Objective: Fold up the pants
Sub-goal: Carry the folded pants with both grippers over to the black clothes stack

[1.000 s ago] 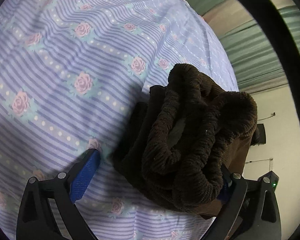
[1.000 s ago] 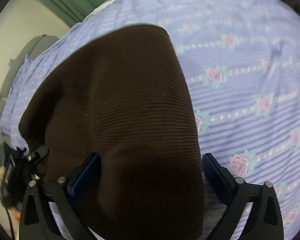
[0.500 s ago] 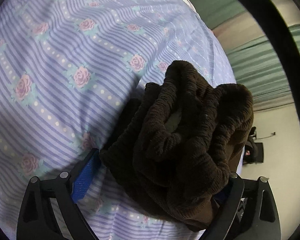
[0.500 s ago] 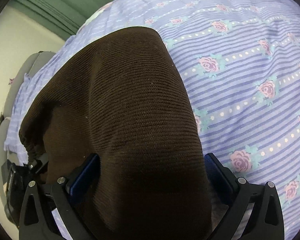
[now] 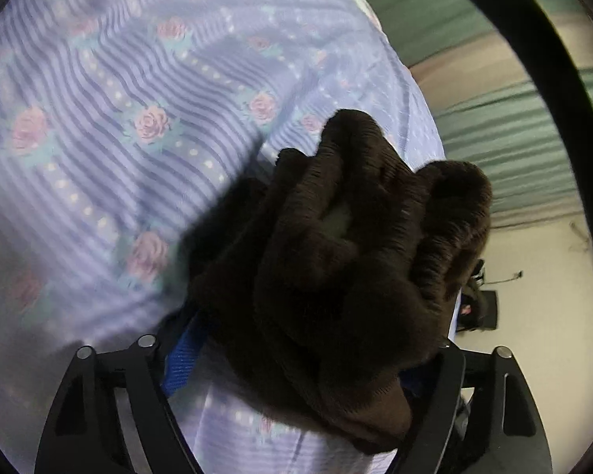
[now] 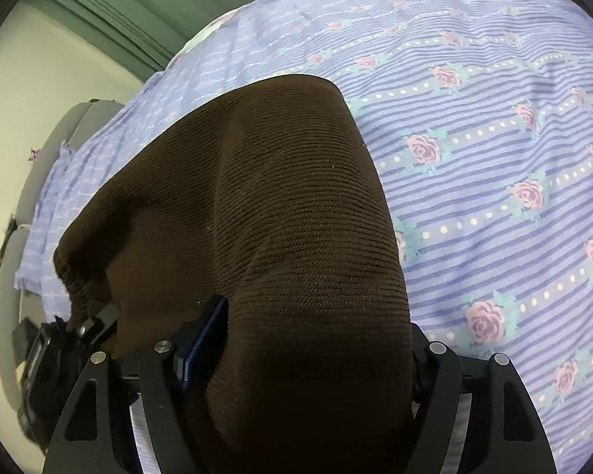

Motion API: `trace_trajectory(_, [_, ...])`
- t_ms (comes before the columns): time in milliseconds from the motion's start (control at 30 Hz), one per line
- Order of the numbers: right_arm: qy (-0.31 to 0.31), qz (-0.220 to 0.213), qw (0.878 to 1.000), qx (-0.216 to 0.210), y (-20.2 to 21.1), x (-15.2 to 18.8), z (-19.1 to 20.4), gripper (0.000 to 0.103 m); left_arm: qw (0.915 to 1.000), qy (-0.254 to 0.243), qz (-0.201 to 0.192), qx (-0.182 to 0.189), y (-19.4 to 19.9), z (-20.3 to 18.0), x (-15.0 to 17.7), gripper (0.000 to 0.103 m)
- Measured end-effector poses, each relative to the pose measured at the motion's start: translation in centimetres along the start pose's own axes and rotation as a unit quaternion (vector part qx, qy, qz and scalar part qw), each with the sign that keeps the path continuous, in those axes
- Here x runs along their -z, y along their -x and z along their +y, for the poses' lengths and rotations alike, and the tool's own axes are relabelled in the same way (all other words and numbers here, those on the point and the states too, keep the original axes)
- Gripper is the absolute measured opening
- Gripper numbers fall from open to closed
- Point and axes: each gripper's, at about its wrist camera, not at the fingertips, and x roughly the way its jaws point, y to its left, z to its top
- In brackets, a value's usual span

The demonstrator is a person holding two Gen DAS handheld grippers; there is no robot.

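Observation:
The dark brown corduroy pants (image 5: 348,268) lie folded on a bed with a lilac striped rose-print sheet (image 5: 138,138). In the left wrist view the bunched elastic waistband sits between the blue-padded jaws of my left gripper (image 5: 300,359), which are closed in on the bundle. In the right wrist view the smooth folded cloth (image 6: 276,237) fills the middle, and my right gripper (image 6: 308,351) is shut on its near end. The left gripper (image 6: 87,328) shows at the pants' far left end.
The sheet (image 6: 494,158) stretches away to the right. The bed edge drops to a pale floor (image 5: 541,316) with green curtains (image 5: 494,91) behind. A grey chair (image 6: 39,181) stands beyond the bed's left side.
Both grippers' jaws have narrowed onto the pants. The left view has shifted and blurred, with the waistband bundle now closer and lifted slightly off the sheet.

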Motion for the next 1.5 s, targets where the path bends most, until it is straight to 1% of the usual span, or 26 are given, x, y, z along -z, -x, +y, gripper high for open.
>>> trace_trajectory(33, [0.004,0.000,1.000,0.000,0.0,0.0,-0.6,0.075,1.0000,0.007,0.005,0.001,-0.6,0.2,-0.4,0.085])
trace_trajectory(100, [0.011,0.000,1.000,0.001,-0.3,-0.2,-0.4,0.075,1.0000,0.002,0.006,-0.003,-1.0,0.0,-0.7,0.082])
trace_trajectory(133, [0.012,0.001,1.000,0.002,-0.5,-0.6,-0.3,0.072,1.0000,-0.006,0.005,-0.004,-0.8,-0.2,-0.6,0.074])
trace_trajectory(167, [0.014,0.001,1.000,0.002,-0.4,-0.6,-0.2,0.070,0.9996,-0.025,0.003,-0.011,-0.2,-0.6,-0.3,0.066])
trace_trajectory(233, [0.032,-0.004,0.999,0.000,0.5,-0.3,0.7,0.058,0.9978,-0.064,-0.002,-0.019,1.5,-1.7,0.4,0.058])
trace_trajectory(267, [0.042,-0.008,0.999,0.000,0.9,-0.1,1.2,0.055,0.9958,-0.088,-0.006,-0.025,2.3,-2.4,0.8,0.055])
trace_trajectory(300, [0.056,-0.013,0.998,0.002,1.6,0.1,1.8,0.051,0.9928,-0.115,-0.010,-0.033,3.1,-3.2,1.3,0.054])
trace_trajectory(333, [0.075,-0.023,0.997,0.005,2.7,0.5,2.7,0.048,0.9906,-0.131,-0.014,-0.037,3.9,-3.8,1.7,0.053])
trace_trajectory(467, [0.112,-0.054,0.992,0.002,7.0,1.8,4.9,0.046,0.9827,-0.178,-0.033,-0.039,7.8,-6.0,3.3,0.053])
trace_trajectory(500, [0.117,-0.058,0.991,0.001,7.9,2.0,5.3,0.046,0.9796,-0.194,-0.037,-0.038,9.2,-6.7,4.1,0.053])
trace_trajectory(533, [0.125,-0.069,0.990,0.000,9.5,2.6,5.8,0.046,0.9778,-0.202,-0.040,-0.038,9.6,-7.2,4.3,0.053])
trace_trajectory(633, [0.134,-0.088,0.987,-0.001,13.1,4.1,6.7,0.046,0.9691,-0.238,-0.053,-0.039,13.2,-9.3,6.6,0.053])
trace_trajectory(733, [0.137,-0.103,0.985,-0.003,16.8,5.5,7.4,0.046,0.9650,-0.252,-0.063,-0.036,15.9,-11.2,8.6,0.053])
trace_trajectory(767, [0.139,-0.110,0.984,-0.003,18.7,6.4,7.7,0.046,0.9629,-0.259,-0.067,-0.037,17.1,-11.8,9.4,0.053])
trace_trajectory(800, [0.140,-0.112,0.984,-0.003,19.4,6.3,7.6,0.046,0.9603,-0.267,-0.071,-0.038,18.6,-12.4,10.6,0.053])
trace_trajectory(833, [0.144,-0.116,0.983,-0.002,21.3,7.2,7.8,0.046,0.9581,-0.274,-0.074,-0.041,19.5,-13.0,11.5,0.053])
trace_trajectory(867, [0.146,-0.119,0.982,-0.002,22.4,7.2,7.6,0.046,0.9564,-0.279,-0.077,-0.042,20.8,-13.2,12.6,0.053])
trace_trajectory(967, [0.162,-0.125,0.979,-0.001,26.3,9.6,8.7,0.046,0.9521,-0.289,-0.087,-0.048,23.6,-15.1,15.7,0.053])
trace_trajectory(1067, [0.176,-0.129,0.976,-0.004,29.1,10.8,11.5,0.046,0.9509,-0.288,-0.100,-0.052,27.3,-16.2,18.7,0.053])
trace_trajectory(1200, [0.200,-0.135,0.970,-0.014,34.2,13.3,12.9,0.046,0.9484,-0.289,-0.119,-0.054,31.0,-17.1,22.1,0.053])
trace_trajectory(1333, [0.220,-0.147,0.964,-0.022,38.0,15.6,13.8,0.046,0.9470,-0.286,-0.136,-0.051,33.8,-17.7,23.8,0.053])
trace_trajectory(1400, [0.227,-0.154,0.961,-0.023,39.3,16.2,14.2,0.046,0.9452,-0.289,-0.144,-0.048,34.9,-17.7,24.1,0.053])
trace_trajectory(1500, [0.239,-0.163,0.957,-0.025,40.6,17.0,16.0,0.046,0.9433,-0.290,-0.155,-0.040,36.8,-16.9,23.7,0.053])
